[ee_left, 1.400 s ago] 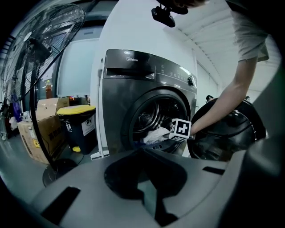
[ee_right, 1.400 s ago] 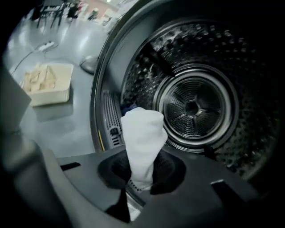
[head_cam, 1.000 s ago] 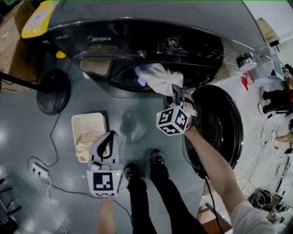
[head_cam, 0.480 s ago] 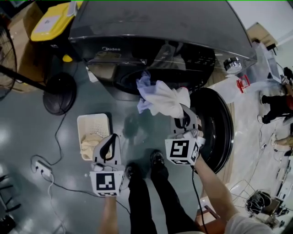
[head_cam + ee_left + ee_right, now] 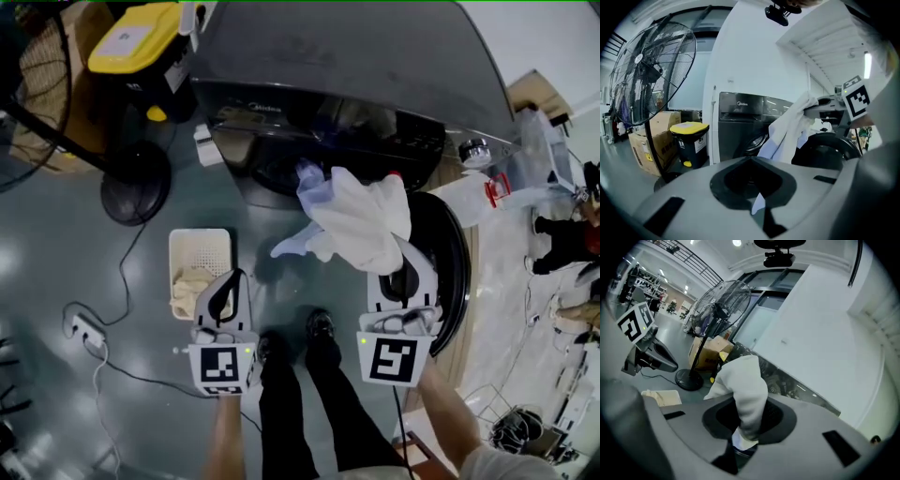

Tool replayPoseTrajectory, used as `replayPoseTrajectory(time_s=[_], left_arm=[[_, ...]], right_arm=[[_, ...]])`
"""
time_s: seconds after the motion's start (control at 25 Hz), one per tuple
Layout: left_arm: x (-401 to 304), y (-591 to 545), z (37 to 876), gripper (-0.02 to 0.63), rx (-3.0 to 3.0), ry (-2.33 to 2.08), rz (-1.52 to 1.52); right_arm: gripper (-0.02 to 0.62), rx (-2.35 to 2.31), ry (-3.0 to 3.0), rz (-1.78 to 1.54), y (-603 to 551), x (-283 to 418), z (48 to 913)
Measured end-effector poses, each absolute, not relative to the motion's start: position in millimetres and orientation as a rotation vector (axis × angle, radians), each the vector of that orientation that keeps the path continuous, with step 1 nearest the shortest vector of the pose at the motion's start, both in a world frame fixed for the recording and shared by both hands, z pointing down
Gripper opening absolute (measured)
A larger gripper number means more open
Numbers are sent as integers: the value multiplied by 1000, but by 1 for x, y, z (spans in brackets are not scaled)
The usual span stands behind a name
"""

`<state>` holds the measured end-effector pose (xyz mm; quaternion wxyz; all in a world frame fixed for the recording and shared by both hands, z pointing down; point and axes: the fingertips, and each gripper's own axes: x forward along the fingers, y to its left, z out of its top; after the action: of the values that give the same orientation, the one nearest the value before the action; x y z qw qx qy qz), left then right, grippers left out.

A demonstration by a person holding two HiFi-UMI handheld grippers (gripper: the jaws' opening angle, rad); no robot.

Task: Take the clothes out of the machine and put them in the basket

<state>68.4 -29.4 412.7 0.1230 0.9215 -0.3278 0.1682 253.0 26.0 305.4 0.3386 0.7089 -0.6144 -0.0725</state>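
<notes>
A white garment (image 5: 361,220) with a pale lavender piece (image 5: 314,183) hangs from my right gripper (image 5: 405,246), which is shut on its top fold. It dangles in front of the dark washing machine (image 5: 356,84), beside the open round door (image 5: 455,272). In the right gripper view the white garment (image 5: 743,390) bulges up between the jaws. My left gripper (image 5: 225,289) is shut with nothing in it, just right of the white basket (image 5: 202,246), which holds a cream cloth (image 5: 187,286). The left gripper view shows the hanging garment (image 5: 787,131) ahead.
A standing fan's base (image 5: 136,183) and a yellow-lidded bin (image 5: 141,37) stand left of the machine. A power strip (image 5: 82,328) with cables lies on the floor at the left. The person's shoes (image 5: 323,328) are between the grippers.
My right gripper has pulled back from the drum opening and risen, drawing the white and lavender garment out with it. My left gripper has lifted a little beside the basket.
</notes>
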Motion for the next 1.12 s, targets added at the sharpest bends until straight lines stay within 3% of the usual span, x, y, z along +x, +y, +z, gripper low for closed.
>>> replayPoseTrajectory(time_s=[0.6, 1.12], left_arm=[[-8, -63, 290, 18, 2702, -1222, 344], [-171, -48, 311, 18, 2469, -1570, 393]], right_arm=[[83, 1818, -1790, -380, 1, 169, 173], [83, 1583, -2079, -374, -51, 19, 207]])
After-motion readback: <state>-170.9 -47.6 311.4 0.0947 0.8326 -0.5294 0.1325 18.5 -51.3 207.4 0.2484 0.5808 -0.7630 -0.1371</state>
